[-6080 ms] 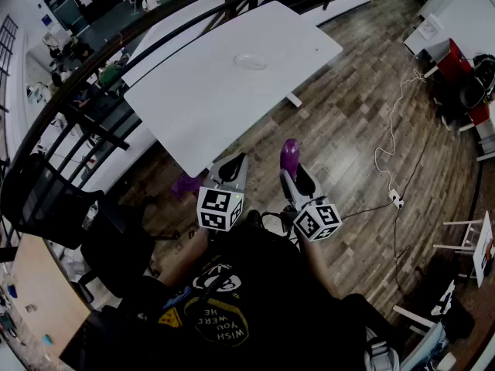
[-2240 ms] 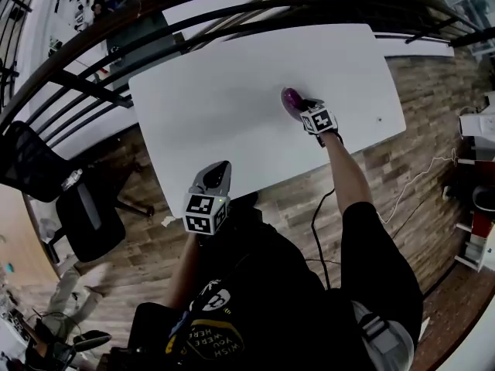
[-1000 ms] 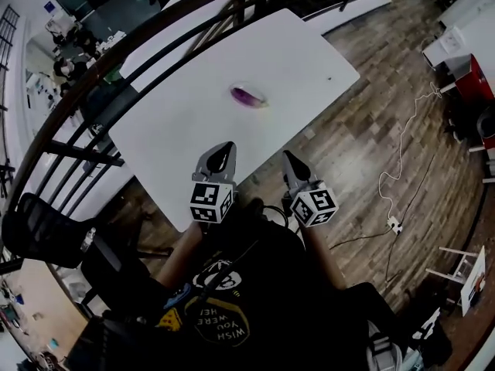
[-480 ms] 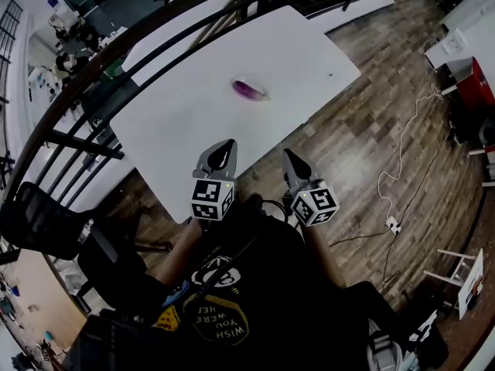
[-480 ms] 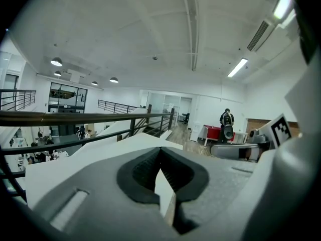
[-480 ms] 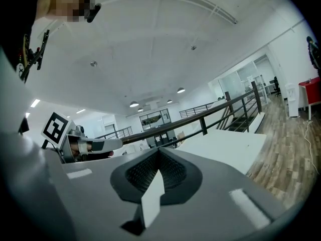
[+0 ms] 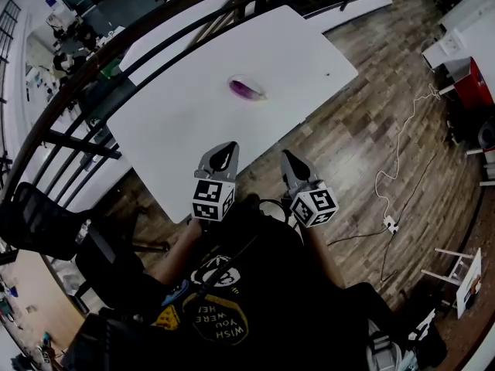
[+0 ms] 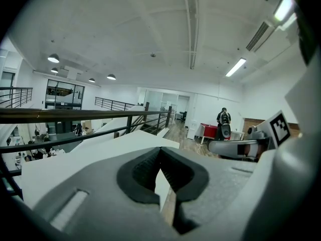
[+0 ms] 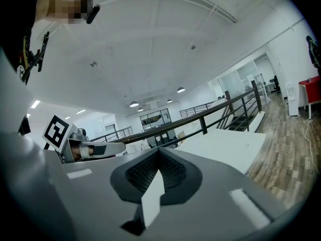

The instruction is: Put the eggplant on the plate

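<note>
A purple eggplant [image 7: 245, 89] lies on a pale plate [image 7: 262, 96] on a white table [image 7: 186, 126], upper middle of the head view. The left claw [image 7: 225, 150] and right claw [image 7: 288, 159] sit side by side at centre frame, well apart from the plate. Each has its jaws pressed together, holding nothing.

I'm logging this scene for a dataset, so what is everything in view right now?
eggplant: one, purple, lying on the plate
plate: one, pale, far half of the table
table: one, white, ahead of the person
railing: one, dark, beyond the table
office chair: one, black, on the floor at left
floor: brown wood, right of the table
left gripper: one, grey, shut and empty, at the table's near edge
right gripper: one, grey, shut and empty, beside the left
</note>
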`<state>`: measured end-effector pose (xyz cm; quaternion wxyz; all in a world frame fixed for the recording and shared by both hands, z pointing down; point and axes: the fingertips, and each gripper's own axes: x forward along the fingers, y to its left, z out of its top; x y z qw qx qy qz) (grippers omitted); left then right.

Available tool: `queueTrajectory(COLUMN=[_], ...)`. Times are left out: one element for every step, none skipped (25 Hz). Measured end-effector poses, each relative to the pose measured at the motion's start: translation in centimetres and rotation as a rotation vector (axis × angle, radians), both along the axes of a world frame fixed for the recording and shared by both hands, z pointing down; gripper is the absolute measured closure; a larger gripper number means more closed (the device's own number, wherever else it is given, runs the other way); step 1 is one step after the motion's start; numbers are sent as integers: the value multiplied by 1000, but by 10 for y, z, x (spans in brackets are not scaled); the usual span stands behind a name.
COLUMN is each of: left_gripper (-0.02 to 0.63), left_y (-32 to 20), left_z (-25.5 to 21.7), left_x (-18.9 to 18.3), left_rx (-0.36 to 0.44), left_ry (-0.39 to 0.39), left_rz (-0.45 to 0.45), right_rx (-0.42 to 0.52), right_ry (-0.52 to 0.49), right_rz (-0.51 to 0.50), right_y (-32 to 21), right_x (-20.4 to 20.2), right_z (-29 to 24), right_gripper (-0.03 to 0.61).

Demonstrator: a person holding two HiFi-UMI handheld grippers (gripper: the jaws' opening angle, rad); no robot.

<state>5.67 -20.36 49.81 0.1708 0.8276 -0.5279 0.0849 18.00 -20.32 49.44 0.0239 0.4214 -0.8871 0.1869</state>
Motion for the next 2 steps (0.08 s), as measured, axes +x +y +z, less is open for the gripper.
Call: queueTrajectory(left_gripper=[608, 609], left_y=[0, -1], left_z=[0, 0], left_x=[1, 1], left_rx=[-1, -3], left_ry=[1, 2], left_rz=[-1, -2], right_rx=[1, 3], right_ry=[-1, -2], right_rz=[-2, -5], right_y=[-1, -1], right_x=[0, 0], right_z=[-1, -2], right_gripper=[577, 577])
